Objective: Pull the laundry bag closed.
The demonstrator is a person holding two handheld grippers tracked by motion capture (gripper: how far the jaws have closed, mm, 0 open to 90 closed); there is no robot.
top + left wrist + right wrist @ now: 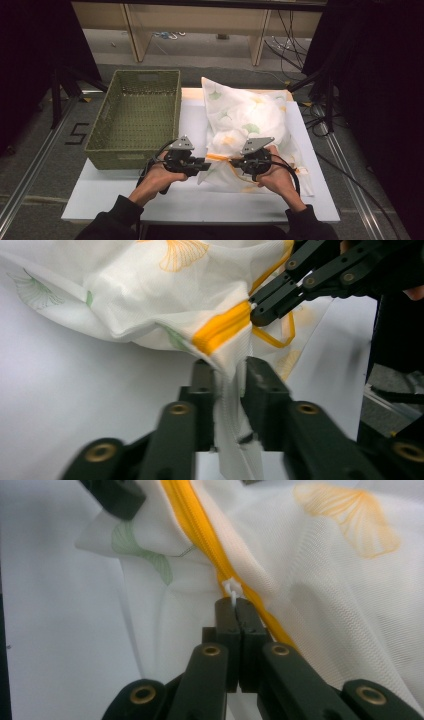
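Observation:
A white mesh bag (245,120) printed with green and orange leaves holds a pillow and lies on the white board (200,200). Its yellow zipper (200,525) runs along the near edge. My right gripper (235,602) is shut on the small white zipper pull (231,587). In the left gripper view it (255,310) comes in from the upper right. My left gripper (230,367) has its jaws slightly apart, with the bag's corner fabric (232,390) lying loosely between them, beside the zipper's end (220,327). From above, both grippers (204,164) (235,162) face each other at the bag's near corner.
A green woven basket (125,157) stands on the left of the board, close behind my left hand. Dark curtains flank the table, cables trail over the floor at the right, and a wooden frame stands behind.

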